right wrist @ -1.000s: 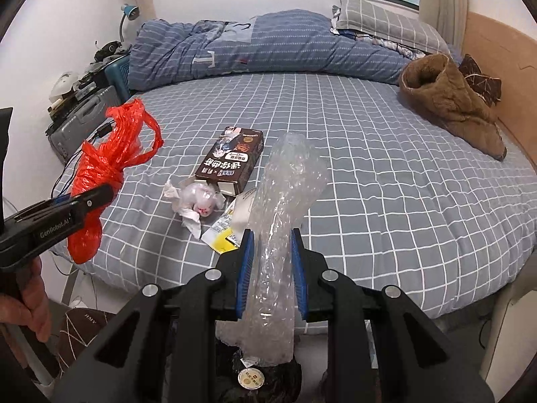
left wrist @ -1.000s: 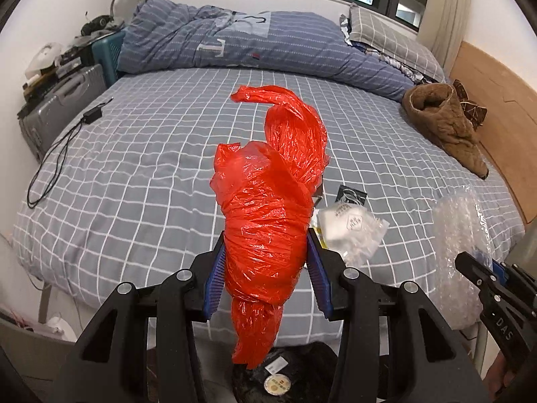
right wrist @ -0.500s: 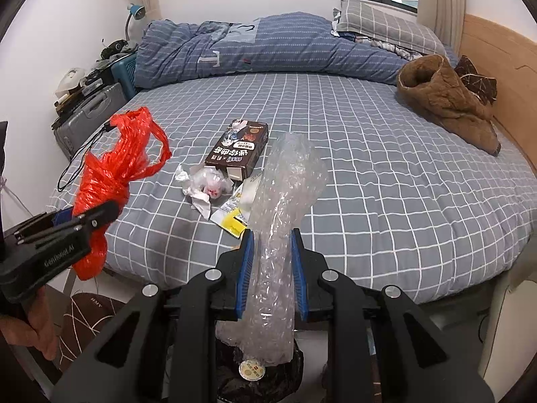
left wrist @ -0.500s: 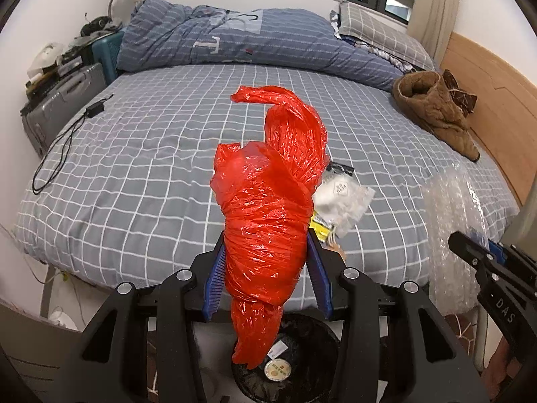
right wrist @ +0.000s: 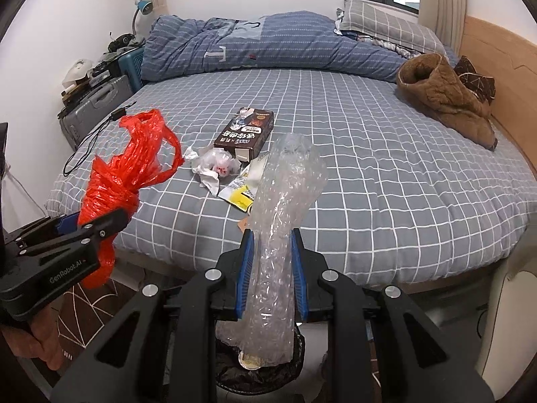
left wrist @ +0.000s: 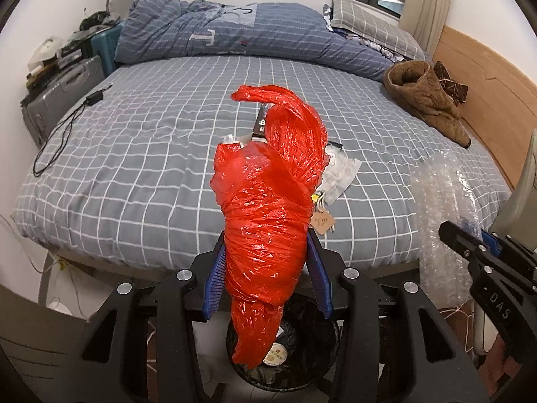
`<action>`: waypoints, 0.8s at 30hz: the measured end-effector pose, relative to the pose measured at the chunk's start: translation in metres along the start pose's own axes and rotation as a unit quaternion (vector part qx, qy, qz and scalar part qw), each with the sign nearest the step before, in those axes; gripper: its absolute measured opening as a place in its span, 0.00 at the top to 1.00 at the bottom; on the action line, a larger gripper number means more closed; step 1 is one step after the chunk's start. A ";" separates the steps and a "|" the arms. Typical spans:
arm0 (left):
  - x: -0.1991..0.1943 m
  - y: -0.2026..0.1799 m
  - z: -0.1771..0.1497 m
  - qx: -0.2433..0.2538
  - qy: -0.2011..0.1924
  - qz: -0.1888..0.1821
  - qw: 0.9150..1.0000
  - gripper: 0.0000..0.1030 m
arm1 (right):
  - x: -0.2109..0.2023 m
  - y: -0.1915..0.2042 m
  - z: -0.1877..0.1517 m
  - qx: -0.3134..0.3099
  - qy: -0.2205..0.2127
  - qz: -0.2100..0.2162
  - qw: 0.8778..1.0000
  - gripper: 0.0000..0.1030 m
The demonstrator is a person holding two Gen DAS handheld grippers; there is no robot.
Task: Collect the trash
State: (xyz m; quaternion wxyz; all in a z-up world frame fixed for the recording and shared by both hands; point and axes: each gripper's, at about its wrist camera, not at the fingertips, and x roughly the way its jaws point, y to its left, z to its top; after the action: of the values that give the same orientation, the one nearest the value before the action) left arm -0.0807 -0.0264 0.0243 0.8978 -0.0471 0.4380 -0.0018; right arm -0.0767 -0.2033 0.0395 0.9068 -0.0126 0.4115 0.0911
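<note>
From my left wrist view the red bag (left wrist: 268,221) hides most of the snack box (left wrist: 260,124), and the bin (left wrist: 319,369) below is half covered

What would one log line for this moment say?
left fingers: gripping red plastic bag | right fingers: gripping bubble wrap | both above trash bin | litter remains on bed

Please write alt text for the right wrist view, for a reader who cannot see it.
The right gripper clamps a crumpled clear bubble-wrap sheet above a black-lined trash bin. At left, the left gripper holds a crumpled red plastic bag; a brown snack box lies on the grey checked bed.
</note>
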 end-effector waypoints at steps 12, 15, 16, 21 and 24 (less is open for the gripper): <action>-0.015 0.002 -0.036 -0.003 0.010 0.000 1.000 0.58 | -0.012 0.010 -0.031 -0.004 0.008 0.011 1.000 0.79; -0.015 0.003 -0.048 -0.006 0.016 -0.003 1.000 0.58 | -0.007 0.014 -0.041 -0.005 0.016 0.014 1.000 0.79; -0.014 0.003 -0.051 -0.008 0.017 -0.004 1.000 0.58 | -0.005 0.016 -0.046 -0.006 0.020 0.013 1.000 0.79; -0.007 0.006 -0.070 -0.012 0.035 -0.007 0.999 0.58 | 0.008 0.022 -0.065 -0.010 0.037 0.014 0.999 0.79; 0.005 0.009 -0.080 -0.017 0.053 -0.009 0.998 0.58 | 0.017 0.024 -0.075 -0.011 0.051 0.016 0.999 0.79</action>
State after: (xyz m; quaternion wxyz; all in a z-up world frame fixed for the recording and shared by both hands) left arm -0.1408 -0.0243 -0.0297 0.8723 -0.0664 0.4844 -0.0049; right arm -0.1255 -0.1844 -0.0217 0.8829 -0.0206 0.4561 0.1099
